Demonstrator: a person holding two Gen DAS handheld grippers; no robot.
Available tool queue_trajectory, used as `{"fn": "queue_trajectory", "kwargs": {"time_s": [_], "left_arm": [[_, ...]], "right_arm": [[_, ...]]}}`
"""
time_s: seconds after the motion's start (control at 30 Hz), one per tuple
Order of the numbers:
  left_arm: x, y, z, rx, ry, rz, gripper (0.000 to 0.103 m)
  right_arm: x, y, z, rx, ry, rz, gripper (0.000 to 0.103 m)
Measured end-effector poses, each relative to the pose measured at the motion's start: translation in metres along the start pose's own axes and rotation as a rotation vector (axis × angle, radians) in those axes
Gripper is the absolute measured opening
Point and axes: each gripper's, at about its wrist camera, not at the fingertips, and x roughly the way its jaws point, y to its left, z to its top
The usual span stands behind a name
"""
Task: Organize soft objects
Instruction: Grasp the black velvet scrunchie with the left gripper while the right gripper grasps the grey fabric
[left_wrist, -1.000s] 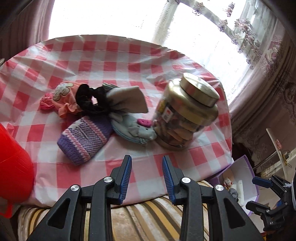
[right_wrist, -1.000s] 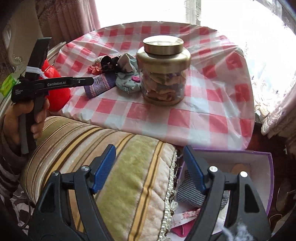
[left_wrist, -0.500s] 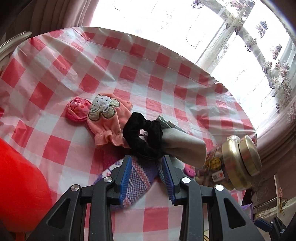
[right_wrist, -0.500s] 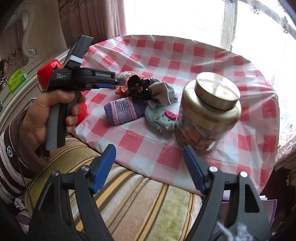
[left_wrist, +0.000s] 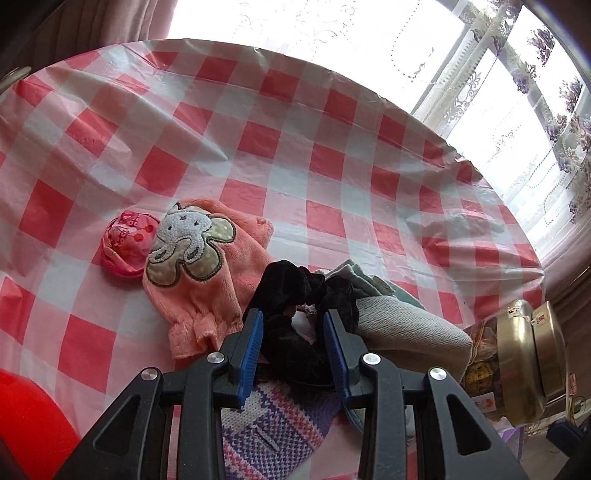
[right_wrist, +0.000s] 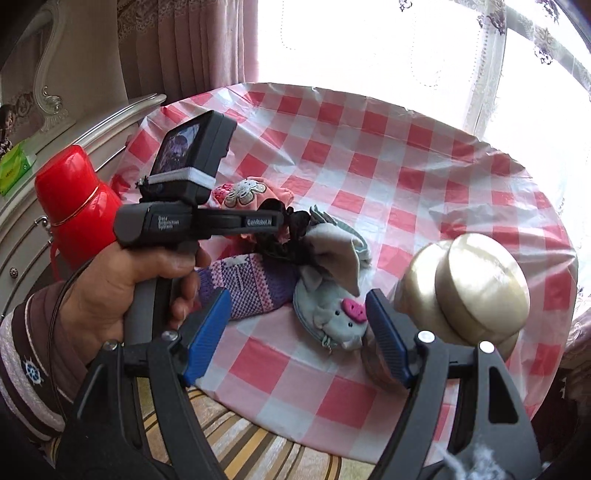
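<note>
The left claw (left_wrist: 291, 343) hangs low over the pile of soft things on the red-and-white checked surface (left_wrist: 295, 155), its blue pads parted on either side of the black velvet scrunchie (left_wrist: 291, 291), not pressing it. The peach fleece mitten (left_wrist: 207, 280) lies just left. The right claw (right_wrist: 295, 332) is wide open and empty near the grey plush pouch (right_wrist: 328, 314) and gold-lidded glass jar (right_wrist: 476, 284).

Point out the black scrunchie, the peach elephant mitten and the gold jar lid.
black scrunchie (left_wrist: 291, 291), left wrist view, on its top folds.
peach elephant mitten (left_wrist: 207, 295), left wrist view, on the plush below the elephant patch.
gold jar lid (right_wrist: 480, 280), right wrist view, on its flat top.
</note>
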Motion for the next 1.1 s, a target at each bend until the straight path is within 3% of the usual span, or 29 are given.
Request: {"fn": "queue_trajectory", "kwargs": {"time_s": [0.13, 0.23, 0.47, 0.63, 0.93, 1.0, 1.03, 1.1], "left_arm": [[0.014, 0.001, -0.002, 0.045, 0.020, 0.015, 0.035], [0.020, 0.004, -0.006, 0.061, 0.036, 0.001, 0.019], [0.006, 0.017, -0.011, 0.021, 0.010, -0.048, 0.009], [-0.006, 0.036, -0.015, -0.048, -0.010, -0.069, 0.009], [-0.033, 0.043, -0.016, -0.047, -0.114, 0.021, 0.009], [-0.035, 0.043, -0.016, -0.043, -0.119, 0.025, 0.009], [-0.034, 0.043, -0.016, -0.044, -0.118, 0.024, 0.009], [-0.034, 0.043, -0.017, -0.044, -0.116, 0.024, 0.009]], "right_arm": [[0.025, 0.006, 0.017, -0.039, 0.008, -0.034, 0.078], [0.044, 0.008, 0.027, -0.065, 0.021, -0.075, 0.078], [0.087, 0.007, 0.040, -0.097, 0.085, -0.123, 0.078], [0.103, 0.000, 0.044, -0.120, 0.133, -0.173, 0.078], [0.138, 0.000, 0.036, -0.176, 0.225, -0.208, 0.078], [0.146, -0.001, 0.034, -0.180, 0.240, -0.206, 0.075], [0.150, -0.002, 0.032, -0.182, 0.249, -0.201, 0.069], [0.154, -0.004, 0.030, -0.172, 0.262, -0.196, 0.047]]}}
